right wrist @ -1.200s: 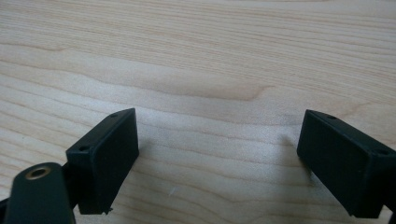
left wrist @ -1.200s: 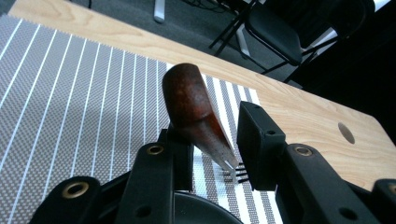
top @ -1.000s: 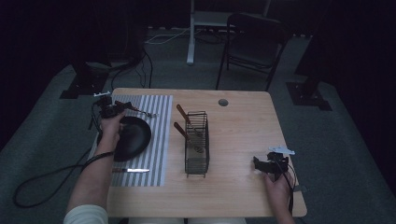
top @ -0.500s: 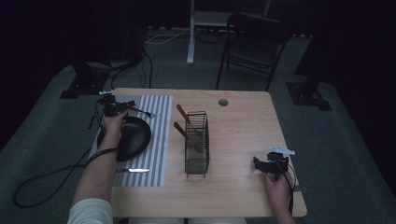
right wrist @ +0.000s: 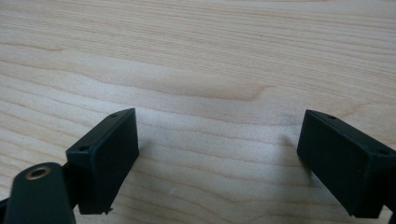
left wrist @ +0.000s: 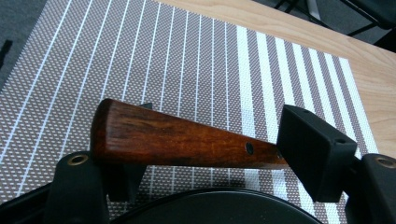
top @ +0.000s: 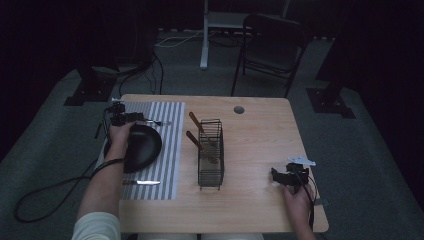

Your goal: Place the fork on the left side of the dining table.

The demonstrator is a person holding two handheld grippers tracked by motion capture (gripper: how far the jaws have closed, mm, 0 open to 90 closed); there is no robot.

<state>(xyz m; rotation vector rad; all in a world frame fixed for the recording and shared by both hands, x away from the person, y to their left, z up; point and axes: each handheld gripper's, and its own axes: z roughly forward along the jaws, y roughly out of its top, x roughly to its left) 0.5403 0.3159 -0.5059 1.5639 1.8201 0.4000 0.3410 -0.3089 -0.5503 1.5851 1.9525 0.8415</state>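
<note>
With jaws just opening, left gripper (left wrist: 205, 163) straddles wooden handle (left wrist: 177, 140), apparently released; right gripper (right wrist: 219, 163) wide.

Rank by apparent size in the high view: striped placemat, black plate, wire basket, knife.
1. striped placemat
2. black plate and wire basket: look alike in size, not ranked apart
3. knife
</note>
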